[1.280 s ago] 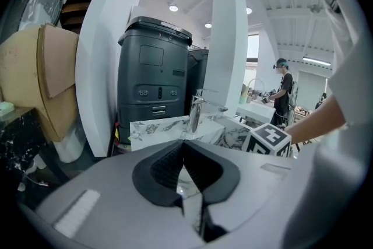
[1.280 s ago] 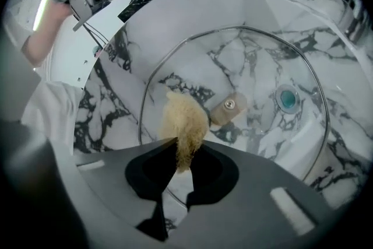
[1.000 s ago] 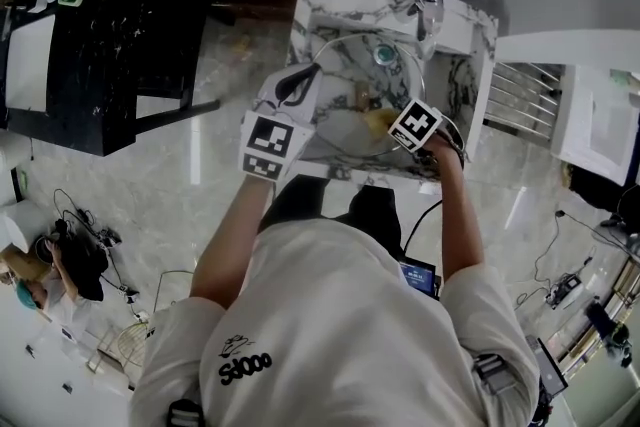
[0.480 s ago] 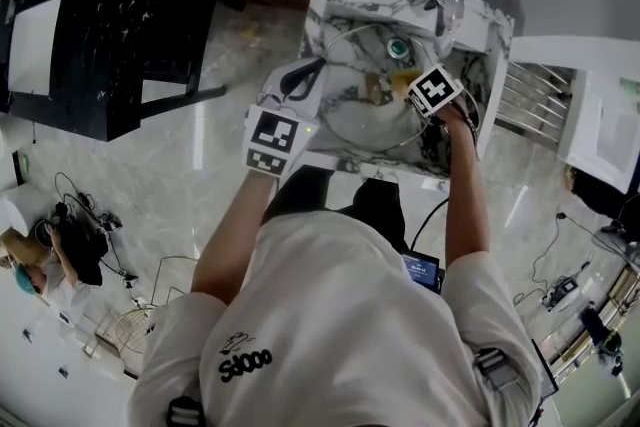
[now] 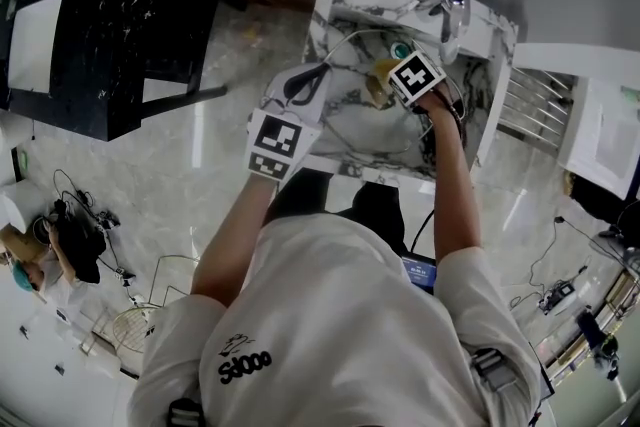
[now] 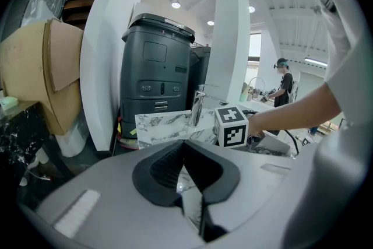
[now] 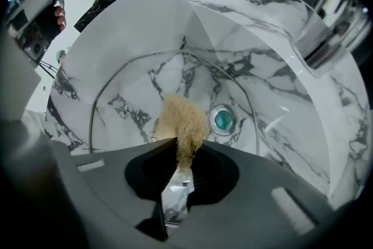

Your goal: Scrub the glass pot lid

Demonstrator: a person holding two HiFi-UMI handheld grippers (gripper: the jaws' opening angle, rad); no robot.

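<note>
Right gripper view: right hand-held gripper (image 7: 183, 161) tight on scrubber (image 7: 183, 122), left hand-held gripper (image 6: 185, 148) tight on glass pot lid (image 7: 139, 89)

Near rim of the round glass pot lid (image 7: 131, 93) vanishes under the grey body of the right tongs (image 7: 178, 154). Its centre hides behind the tan fibrous scrubber (image 7: 183, 119). The chrome tap (image 7: 333, 14) is blurred, cut off at the edge.
</note>
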